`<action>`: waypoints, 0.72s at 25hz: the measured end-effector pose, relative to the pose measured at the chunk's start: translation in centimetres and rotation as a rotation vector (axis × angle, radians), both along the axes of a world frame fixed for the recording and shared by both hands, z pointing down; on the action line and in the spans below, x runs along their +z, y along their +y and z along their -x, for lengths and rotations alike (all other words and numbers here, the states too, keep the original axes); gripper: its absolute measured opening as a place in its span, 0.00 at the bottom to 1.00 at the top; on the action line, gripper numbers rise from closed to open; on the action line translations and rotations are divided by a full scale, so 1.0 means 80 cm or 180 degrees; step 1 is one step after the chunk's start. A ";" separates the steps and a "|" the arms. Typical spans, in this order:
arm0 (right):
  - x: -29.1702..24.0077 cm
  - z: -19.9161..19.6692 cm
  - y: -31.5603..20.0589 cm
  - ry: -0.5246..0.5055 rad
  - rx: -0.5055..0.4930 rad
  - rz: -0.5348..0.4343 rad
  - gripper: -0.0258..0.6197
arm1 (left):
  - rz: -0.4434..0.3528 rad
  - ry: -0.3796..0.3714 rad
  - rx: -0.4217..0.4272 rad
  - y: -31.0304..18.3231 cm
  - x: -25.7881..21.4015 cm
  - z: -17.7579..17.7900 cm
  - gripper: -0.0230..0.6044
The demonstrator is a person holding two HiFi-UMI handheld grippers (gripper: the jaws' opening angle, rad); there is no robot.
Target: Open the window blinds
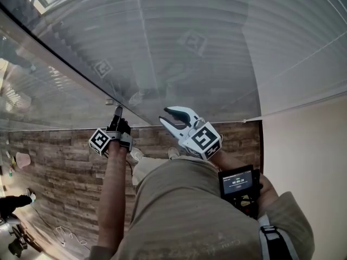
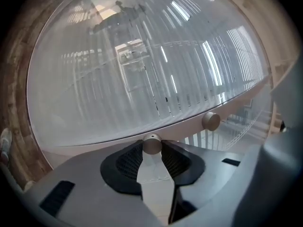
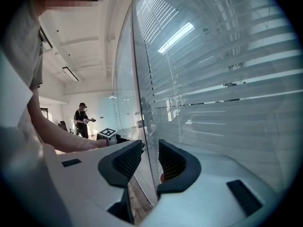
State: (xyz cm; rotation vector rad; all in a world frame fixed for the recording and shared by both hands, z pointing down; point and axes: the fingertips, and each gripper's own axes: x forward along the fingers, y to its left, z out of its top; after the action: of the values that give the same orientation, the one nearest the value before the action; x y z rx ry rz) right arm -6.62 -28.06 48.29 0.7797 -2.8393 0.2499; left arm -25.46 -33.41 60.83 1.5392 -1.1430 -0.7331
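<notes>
Glass wall (image 1: 65, 85), wood floor (image 1: 59, 172); blind slats (image 3: 227, 93) run level behind the glass. Your left gripper (image 2: 152, 150) clamps a knob (image 2: 152, 143); your right gripper (image 3: 150, 160) gapes, empty.

Very little to read here. On the small screen (image 1: 238, 182) strapped at the right wrist: a row of white digits like a timer, with tiny print above and below, all too small to read with certainty. On the left cube (image 1: 100, 141) of the left gripper (image 1: 117, 112) and the right cube (image 1: 204, 138) of the right gripper (image 1: 164, 115) — black-and-white square markers, coded patterns only, no letters. Same patterns mirrored faintly in the glass (image 1: 162, 26). Low on the beige shirt (image 1: 179, 210) — a faint cursive line, not legible.
</notes>
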 end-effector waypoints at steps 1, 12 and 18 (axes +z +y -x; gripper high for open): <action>0.000 0.000 0.000 -0.0001 -0.0003 0.0001 0.22 | 0.0001 -0.0135 0.0000 0.000 0.000 0.000 0.25; 0.009 0.000 0.005 -0.0007 -0.0016 0.0027 0.22 | -0.0012 -0.4297 0.0497 0.006 -0.002 -0.008 0.34; 0.017 -0.001 0.012 0.0010 -0.0028 0.0080 0.22 | 0.0024 -0.4190 0.0521 0.006 0.003 -0.017 0.25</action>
State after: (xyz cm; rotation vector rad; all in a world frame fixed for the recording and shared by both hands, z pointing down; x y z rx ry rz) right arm -6.56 -27.07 49.64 0.7616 -2.8304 0.2823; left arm -24.11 -32.94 61.10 2.0958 -1.8585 0.5544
